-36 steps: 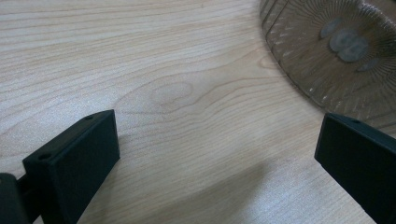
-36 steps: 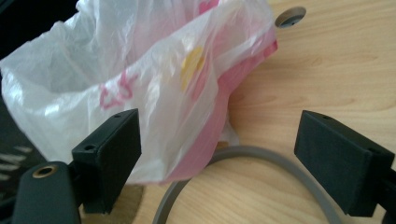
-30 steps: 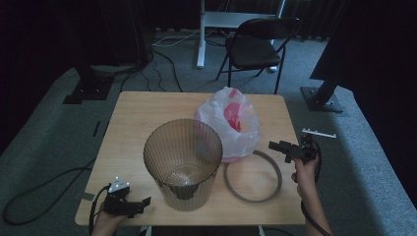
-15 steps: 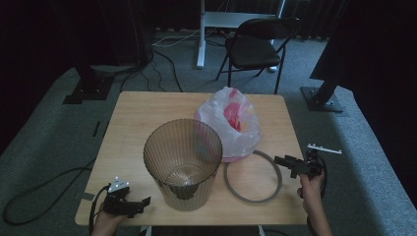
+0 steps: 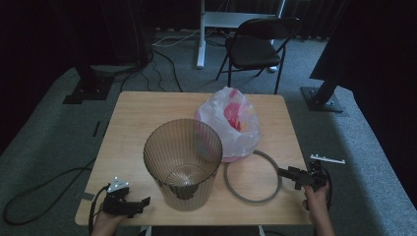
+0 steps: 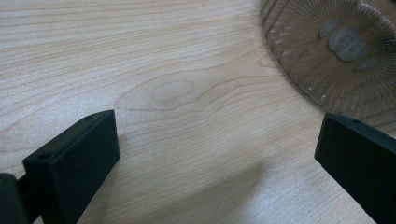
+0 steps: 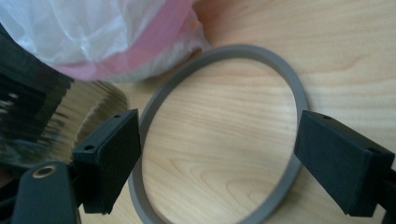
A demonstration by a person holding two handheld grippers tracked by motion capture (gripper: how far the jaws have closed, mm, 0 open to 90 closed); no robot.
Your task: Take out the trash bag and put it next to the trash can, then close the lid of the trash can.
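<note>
— Across the bench [image 5: 142, 110], what stands where?
— Ribbed bin [image 5: 183, 162] at centre; plastic bag [image 5: 231, 123] at its one o'clock; grey ring [image 5: 253, 177] flat at three o'clock.
— And the tongs?
— Left tongs [image 5: 140, 204] rest at seven o'clock, jaws apart, empty. Right tongs [image 5: 290, 175] gape just beside the ring; likely a pick-up approach, needing descent over its rim.

1. No words, labels, brand marks or numbers can be read anywhere.
2. The pink patch on the plastic bag [image 5: 231, 123] is too blurred to tell whether it carries print.
</note>
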